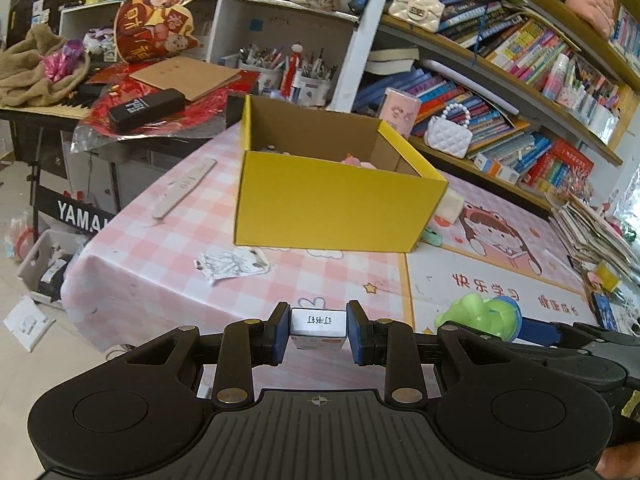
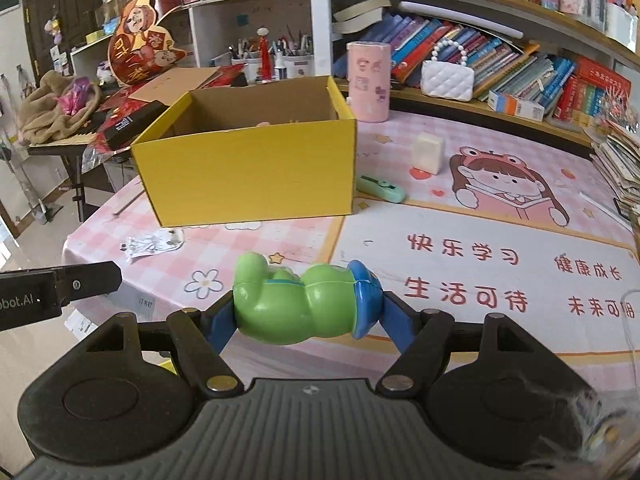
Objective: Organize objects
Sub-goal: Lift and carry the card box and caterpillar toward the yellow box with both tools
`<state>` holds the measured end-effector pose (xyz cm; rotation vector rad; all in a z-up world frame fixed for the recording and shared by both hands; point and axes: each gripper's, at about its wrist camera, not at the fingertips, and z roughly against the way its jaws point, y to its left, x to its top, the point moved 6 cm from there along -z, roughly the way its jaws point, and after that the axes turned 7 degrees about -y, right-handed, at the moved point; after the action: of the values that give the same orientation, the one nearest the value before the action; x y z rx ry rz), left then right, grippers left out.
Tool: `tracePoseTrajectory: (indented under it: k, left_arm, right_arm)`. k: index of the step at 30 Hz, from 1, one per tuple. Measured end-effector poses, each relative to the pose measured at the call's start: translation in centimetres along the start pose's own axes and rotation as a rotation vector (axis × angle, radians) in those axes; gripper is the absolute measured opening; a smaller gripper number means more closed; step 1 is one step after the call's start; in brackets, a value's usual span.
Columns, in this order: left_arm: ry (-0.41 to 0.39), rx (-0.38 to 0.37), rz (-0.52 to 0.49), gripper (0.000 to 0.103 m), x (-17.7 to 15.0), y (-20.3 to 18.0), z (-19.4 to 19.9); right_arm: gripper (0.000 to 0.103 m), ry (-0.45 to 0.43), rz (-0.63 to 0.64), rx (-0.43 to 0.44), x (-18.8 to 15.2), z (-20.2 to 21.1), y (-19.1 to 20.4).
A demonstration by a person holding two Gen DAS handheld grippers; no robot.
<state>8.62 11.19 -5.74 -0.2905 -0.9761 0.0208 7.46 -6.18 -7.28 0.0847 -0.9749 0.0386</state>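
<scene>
At the near edge of the tabletop, both hands are loaded and face the yellow box, which stands open-topped farther in on the pink checked cloth.

Left: the left gripper has its jaws drawn narrow and closed on a small white staple box, held crosswise with its printed end face turned up. From this view the yellow box lies straight ahead and beyond, with bare cloth and a scrap of printed paper in between. Its near wall stands taller than the held item appears to ride, so I judge a lift is needed before anything goes over the rim.

Right: the right gripper has its jaws set wide and closed on a green frog toy, whose long axis runs across the jaws, blue cap to the right. From this side the yellow box lies ahead and to the left, so this hand has to cross leftward to reach it. The tip of the left gripper shows at the left edge of this view, just beside.

Judgement: the left hand has the more direct line to the opening. A pink item already lies inside the box; the rest of the floor is hidden by the walls. A mint-green cutter and a white block remain on the tabletop to the right of the box.
</scene>
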Motion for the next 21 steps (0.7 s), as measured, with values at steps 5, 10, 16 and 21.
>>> tracePoseTrajectory:
  k: [5,10,16,21]
  left_arm:
    - [-0.019,0.009,0.013,0.028,0.8,0.7,-0.1]
    - [-0.031,0.0,-0.001,0.028,1.8,0.4,-0.8]
    - [-0.043,-0.005,-0.024,0.028,2.6,-0.2,-1.4]
    - [-0.06,0.001,-0.026,0.028,3.5,-0.5,-1.8]
  right_arm:
    - [0.073,0.0,0.027,0.011,0.2,-0.1,0.8]
    - [0.073,0.005,0.038,0.007,0.5,-0.5,0.7]
    - [0.073,0.001,0.03,0.008,1.2,-1.3,0.4]
    - [0.073,-0.006,0.036,0.022,2.1,-2.1,0.4]
